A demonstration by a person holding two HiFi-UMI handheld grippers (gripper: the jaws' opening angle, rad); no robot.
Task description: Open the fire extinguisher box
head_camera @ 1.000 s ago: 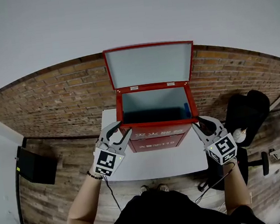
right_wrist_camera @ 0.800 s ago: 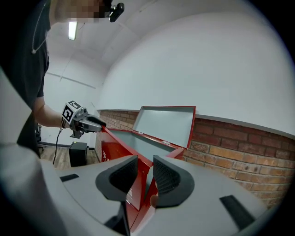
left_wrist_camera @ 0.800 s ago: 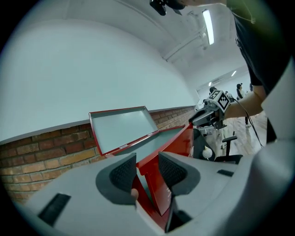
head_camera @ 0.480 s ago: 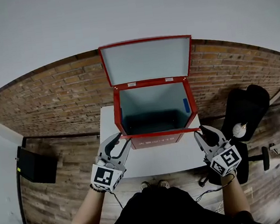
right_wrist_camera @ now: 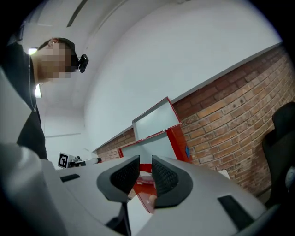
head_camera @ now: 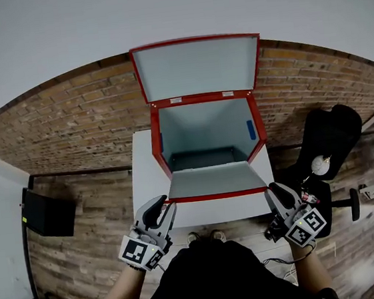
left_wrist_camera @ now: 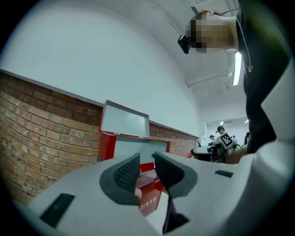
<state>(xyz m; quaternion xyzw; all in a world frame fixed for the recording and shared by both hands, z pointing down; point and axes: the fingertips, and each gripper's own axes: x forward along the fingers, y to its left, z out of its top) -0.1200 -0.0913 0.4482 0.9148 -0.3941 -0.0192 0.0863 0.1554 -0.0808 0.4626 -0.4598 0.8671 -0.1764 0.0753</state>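
Observation:
The red fire extinguisher box (head_camera: 206,136) stands on a white table (head_camera: 146,177). Its lid (head_camera: 196,67) is up against the wall and its front flap (head_camera: 211,181) lies folded down toward me, grey inside showing. The box's inside looks bare. My left gripper (head_camera: 157,208) hovers off the flap's near left corner, my right gripper (head_camera: 276,192) off the near right corner, neither touching. Both have just been closing; a narrow gap remains with nothing between the pads. The left gripper (left_wrist_camera: 146,166) view shows the box (left_wrist_camera: 107,147) ahead; the right gripper (right_wrist_camera: 145,170) view shows the box (right_wrist_camera: 177,138) too.
A brick wall (head_camera: 70,125) runs behind the table. A black office chair (head_camera: 330,142) stands right of the table, and a black case (head_camera: 47,218) sits on the wooden floor at the left. My feet show under the table's near edge.
The front flap has swung from upright down toward me. Both grippers have drawn back from the box's front corners toward my body, and their jaws have narrowed.

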